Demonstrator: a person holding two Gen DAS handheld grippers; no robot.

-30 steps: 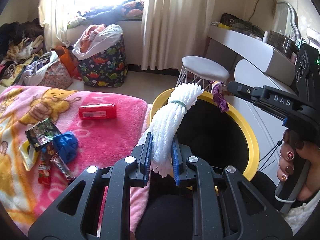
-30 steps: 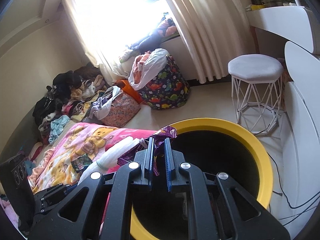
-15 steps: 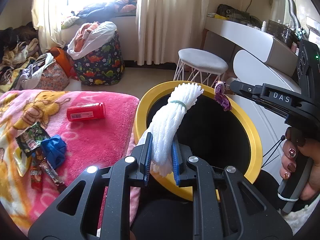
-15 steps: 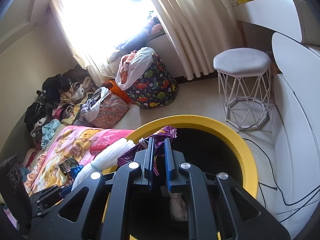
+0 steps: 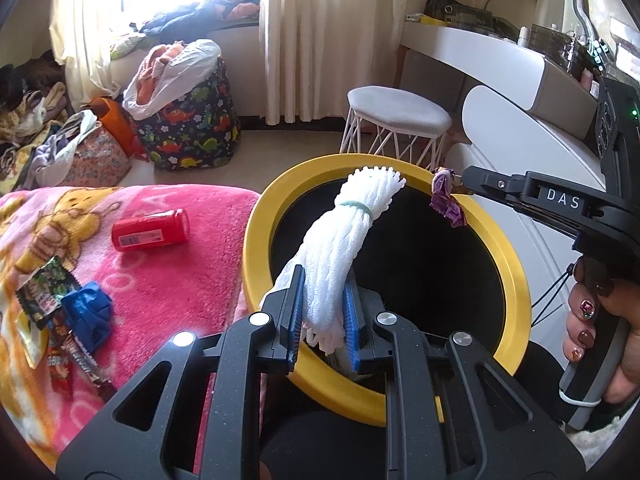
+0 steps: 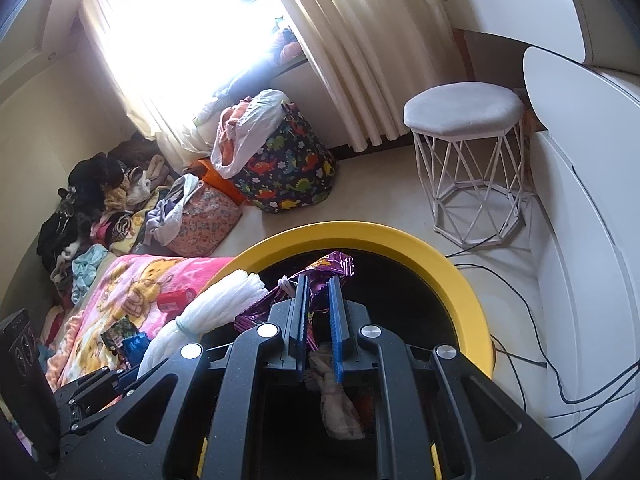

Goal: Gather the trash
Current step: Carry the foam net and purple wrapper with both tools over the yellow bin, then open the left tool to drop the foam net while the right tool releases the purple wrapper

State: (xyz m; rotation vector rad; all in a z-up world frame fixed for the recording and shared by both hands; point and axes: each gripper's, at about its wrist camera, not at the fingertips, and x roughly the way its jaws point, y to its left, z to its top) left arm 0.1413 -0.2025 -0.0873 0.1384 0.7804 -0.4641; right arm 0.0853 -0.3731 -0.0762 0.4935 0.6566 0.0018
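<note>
Sunlit curtains and a window fill the back of the bedroom, with a white stool (image 5: pixel 398 114) and a dinosaur-print bag (image 5: pixel 192 128) on the floor. We see a pink blanket (image 5: pixel 180 272) spread over the bed, and just beside its edge stands a bin with a yellow rim (image 5: pixel 256 248) and a dark inside.

We hold our left gripper (image 5: pixel 322 312) over the near side of the bin, its fingers (image 5: pixel 297 312) closed on a white foam net (image 5: pixel 340 248) that is bundled with a pale band and leans over the opening. Our right gripper (image 6: pixel 318 320) is also above the bin, its fingers (image 6: pixel 335 320) pinched narrowly on a crumpled purple wrapper (image 6: pixel 326 266), which hangs over the dark opening near the far rim. A hand (image 5: pixel 596 320) with painted nails grips the right handle.

On the blanket we still have a red can (image 5: pixel 150 232) lying on its side, a blue crumpled piece (image 5: pixel 88 312) and some snack wrappers (image 5: pixel 44 292) beside it.
</note>
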